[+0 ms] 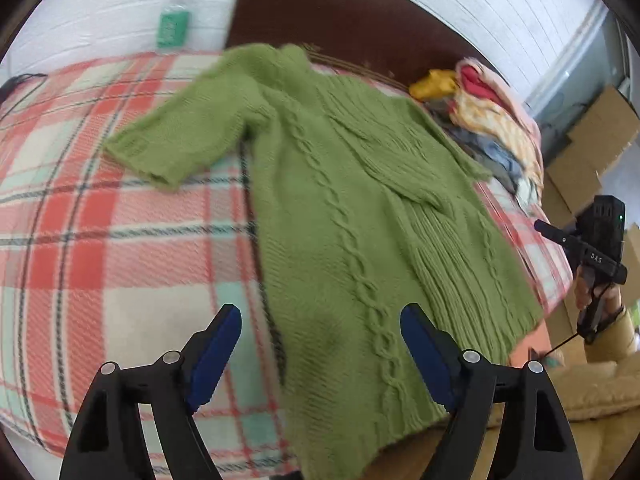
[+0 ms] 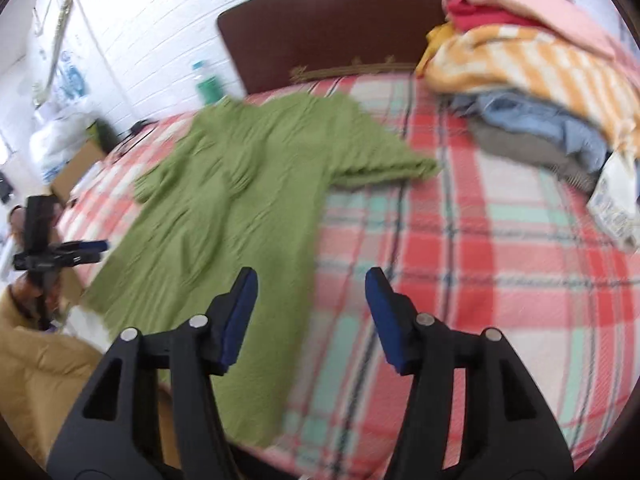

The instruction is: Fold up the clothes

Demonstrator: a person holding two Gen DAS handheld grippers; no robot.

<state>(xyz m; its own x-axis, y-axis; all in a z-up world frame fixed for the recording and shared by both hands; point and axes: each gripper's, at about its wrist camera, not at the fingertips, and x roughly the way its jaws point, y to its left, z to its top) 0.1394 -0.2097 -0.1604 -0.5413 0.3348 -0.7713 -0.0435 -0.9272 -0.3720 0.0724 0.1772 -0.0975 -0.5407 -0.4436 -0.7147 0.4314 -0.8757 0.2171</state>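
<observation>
Green knitted sweater [image 1: 360, 208] spread flat on the plaid blanket [image 1: 100, 240], both claws empty above its hem.

Nearest, the left gripper [image 1: 320, 332] gapes wide over the hem, nothing between its pads; the right gripper [image 2: 312, 292] stands about half open, empty, just off the hem's other corner; the garment's long axis runs away from both claws toward the dark headboard [image 2: 340, 32]; one sleeve [image 1: 176, 148] lies outstretched; beyond, a heap of clothes [image 2: 532, 80].

A bed [image 2: 500, 248] under a red, cream and mint plaid blanket fills the room, its dark wooden headboard [image 2: 328, 36] against a white-painted brick wall [image 1: 472, 4]. Daylight washes the wall. Cardboard boxes [image 1: 592, 144] stack beside the bed, and a plastic bottle [image 1: 174, 16] stands by the wall.
</observation>
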